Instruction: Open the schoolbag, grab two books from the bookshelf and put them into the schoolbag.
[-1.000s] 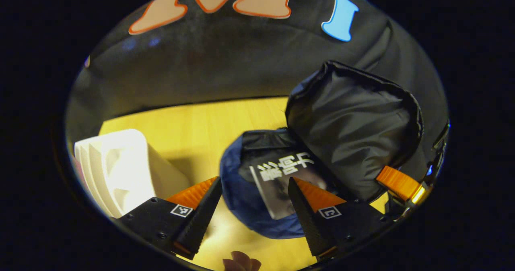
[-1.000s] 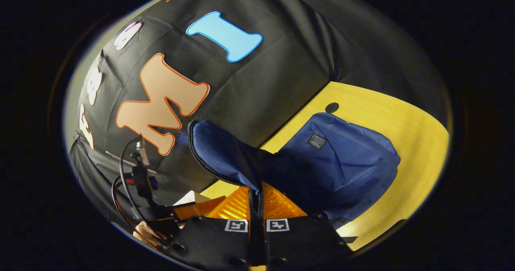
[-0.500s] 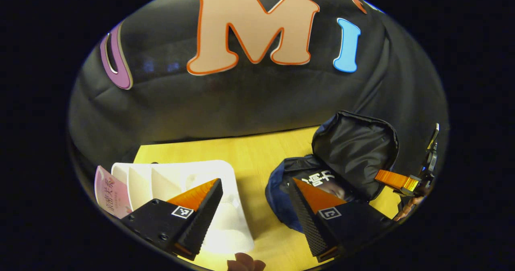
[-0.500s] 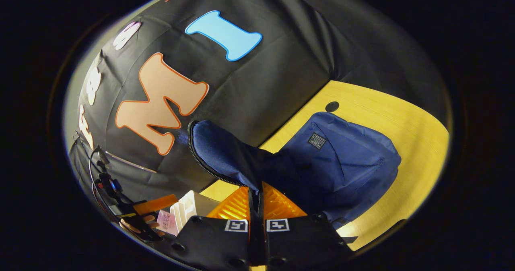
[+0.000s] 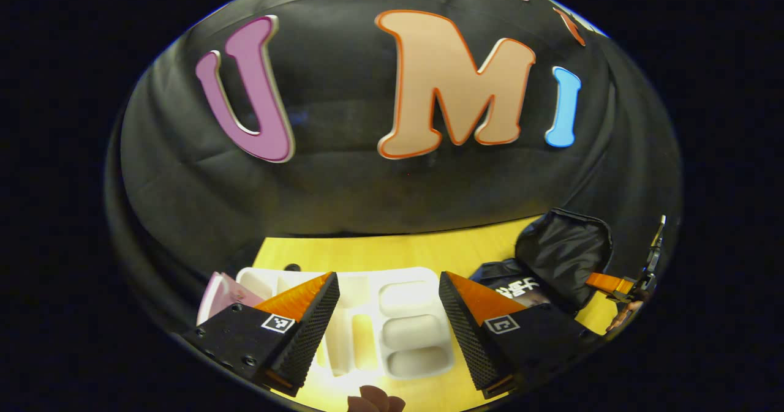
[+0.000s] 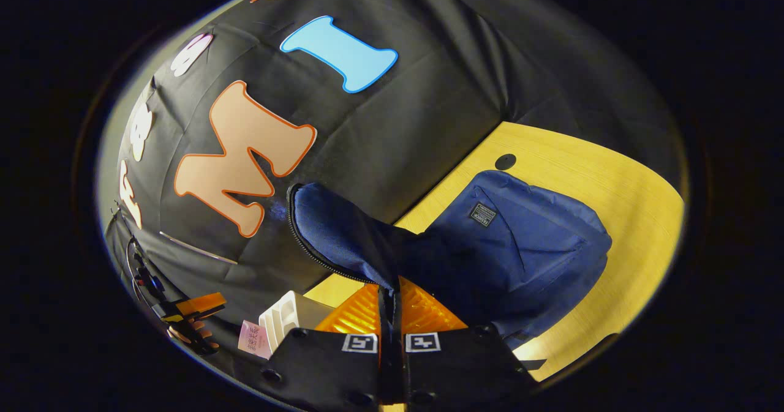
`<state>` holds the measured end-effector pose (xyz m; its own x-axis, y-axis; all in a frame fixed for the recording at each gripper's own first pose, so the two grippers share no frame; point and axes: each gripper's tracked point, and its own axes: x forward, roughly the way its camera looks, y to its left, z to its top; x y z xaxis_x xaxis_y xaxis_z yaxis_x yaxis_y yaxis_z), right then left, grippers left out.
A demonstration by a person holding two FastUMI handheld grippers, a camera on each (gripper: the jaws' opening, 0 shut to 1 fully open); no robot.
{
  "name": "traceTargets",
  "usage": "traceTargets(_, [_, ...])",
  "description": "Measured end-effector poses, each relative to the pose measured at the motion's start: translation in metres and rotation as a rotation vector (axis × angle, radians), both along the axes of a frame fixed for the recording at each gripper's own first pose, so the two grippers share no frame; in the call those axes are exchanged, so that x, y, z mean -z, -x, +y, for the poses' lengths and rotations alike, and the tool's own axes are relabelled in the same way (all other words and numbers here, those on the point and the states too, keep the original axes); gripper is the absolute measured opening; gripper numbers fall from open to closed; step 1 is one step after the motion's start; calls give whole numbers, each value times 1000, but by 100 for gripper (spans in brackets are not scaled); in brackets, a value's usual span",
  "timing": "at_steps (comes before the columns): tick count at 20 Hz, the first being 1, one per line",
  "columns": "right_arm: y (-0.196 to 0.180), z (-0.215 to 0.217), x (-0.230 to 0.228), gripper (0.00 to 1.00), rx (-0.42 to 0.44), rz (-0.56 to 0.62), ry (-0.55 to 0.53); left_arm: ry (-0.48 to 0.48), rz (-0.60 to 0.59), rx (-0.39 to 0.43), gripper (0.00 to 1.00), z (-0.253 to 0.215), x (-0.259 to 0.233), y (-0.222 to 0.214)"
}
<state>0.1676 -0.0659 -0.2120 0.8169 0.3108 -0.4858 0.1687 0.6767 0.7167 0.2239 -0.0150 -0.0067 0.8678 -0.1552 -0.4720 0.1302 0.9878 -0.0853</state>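
Observation:
My left gripper stands open over the white bookshelf rack, with nothing between its fingers. A pink book leans in the rack's left end. At the right lies the blue schoolbag, its black-lined flap held up, and a dark book lies inside. In the right gripper view my right gripper is shut on the edge of the raised flap. The blue schoolbag lies on the table beyond it. The rack and pink book sit at lower left.
The yellow wooden table has a round cable hole near the wall. The left gripper and the hand holding it show at the far left of the right gripper view. The right gripper shows beside the flap.
My left gripper has swung left from above the open bag and its book to above the white rack. The right gripper keeps the flap raised and has not moved.

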Motion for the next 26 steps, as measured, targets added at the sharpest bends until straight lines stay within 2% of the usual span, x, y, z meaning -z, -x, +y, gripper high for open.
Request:
traceTargets(5, [-2, -2, 0, 3, 8, -1, -1, -22, 57, -76, 95, 72, 13, 9])
traceTargets(9, [-4, -4, 1, 4, 20, 3, -12, -1, 130, -139, 95, 125, 29, 18])
traceTargets(14, [-6, -4, 3, 3, 26, 4, 0, -22, 208, -183, 95, 184, 54, 24])
traceTargets(20, [-6, -6, 3, 3, 38, 9, -3, -12, 302, -224, 95, 227, 86, 24])
traceTargets(26, [-6, -7, 3, 3, 47, 9, 1, -34, 424, -196, 95, 233, 120, 21])
